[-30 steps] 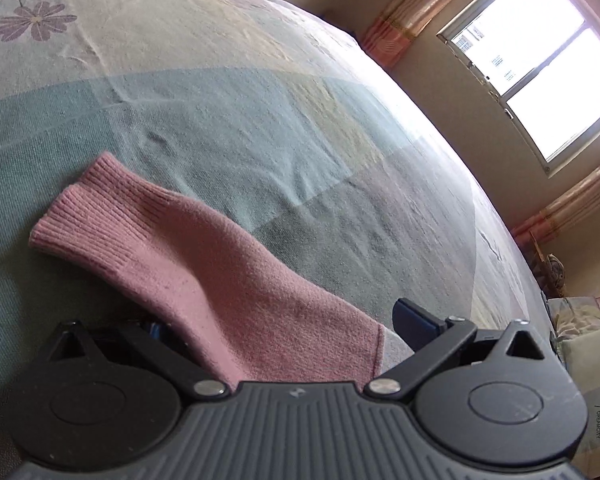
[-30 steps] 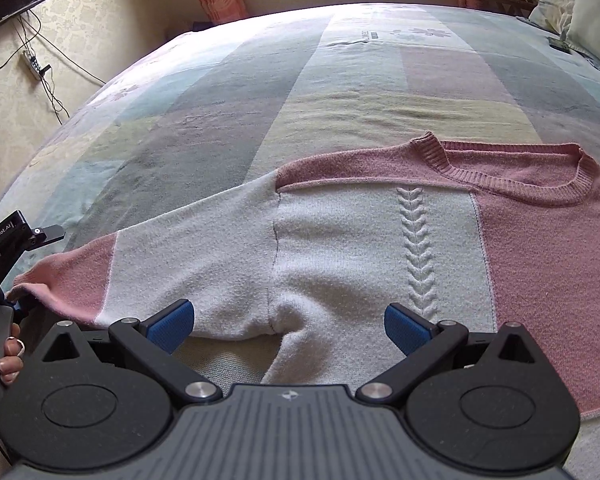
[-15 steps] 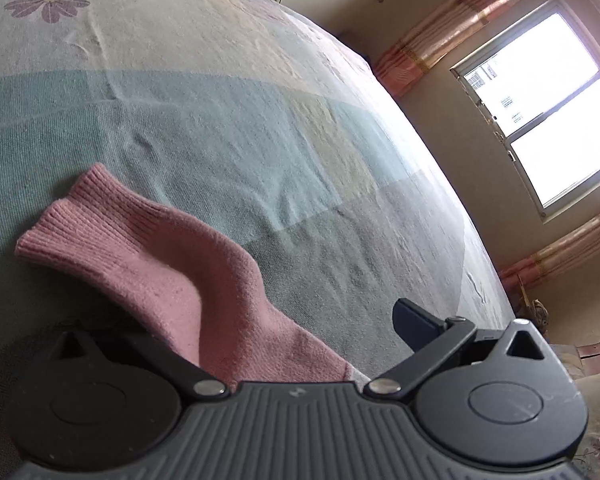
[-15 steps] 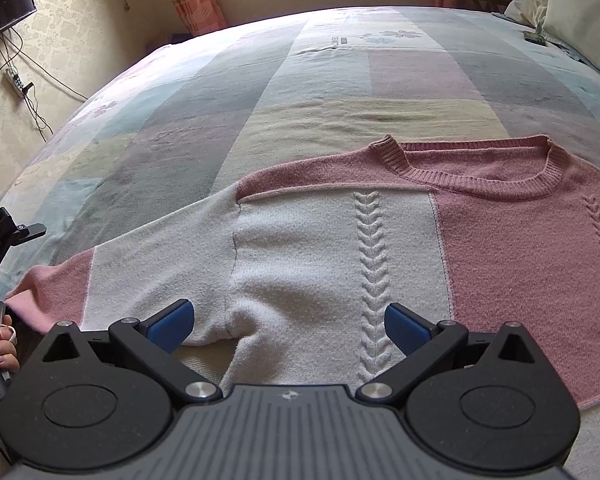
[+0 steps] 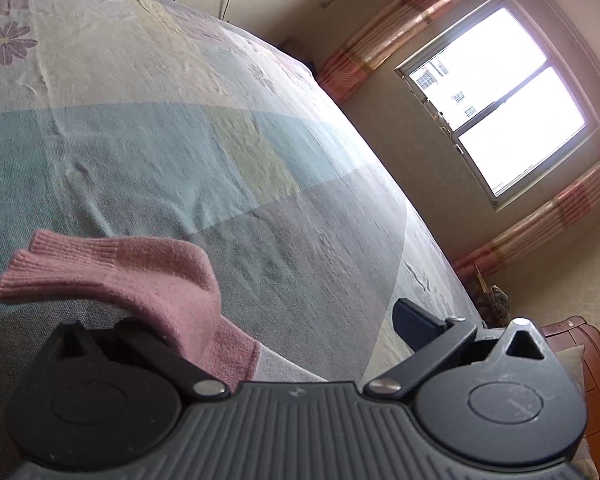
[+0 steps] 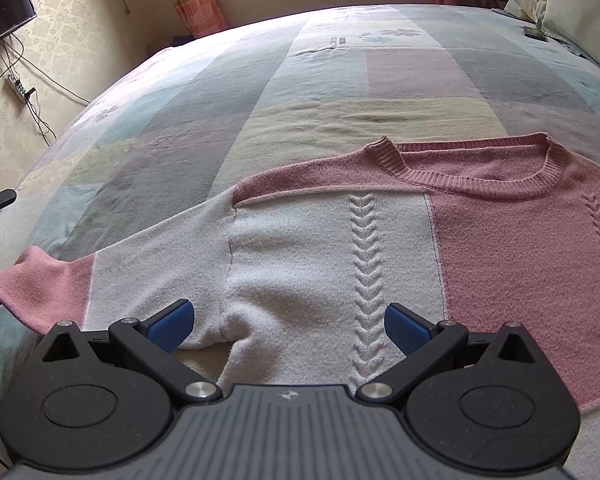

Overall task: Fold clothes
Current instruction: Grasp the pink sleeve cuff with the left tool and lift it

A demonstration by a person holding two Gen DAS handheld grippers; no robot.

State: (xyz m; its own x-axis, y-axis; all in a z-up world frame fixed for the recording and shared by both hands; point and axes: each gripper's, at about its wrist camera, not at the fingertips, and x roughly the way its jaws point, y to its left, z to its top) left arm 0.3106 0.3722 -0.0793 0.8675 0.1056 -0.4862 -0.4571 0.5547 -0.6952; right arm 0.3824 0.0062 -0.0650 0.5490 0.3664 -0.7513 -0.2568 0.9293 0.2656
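Left wrist: left gripper (image 5: 284,332) jaws spread wide; pink sleeve cuff (image 5: 112,276) drapes over the left finger, lifted off the bed (image 5: 220,152), not pinched as far as I can see. Right wrist: right gripper (image 6: 286,322) jaws wide apart, hovering at the sweater (image 6: 380,256) armpit; the pink-and-white body lies flat, sleeve stretched sideways. Looks like the sleeve fold is in hand: next needs the cuff carried across the body, armpit pinned.
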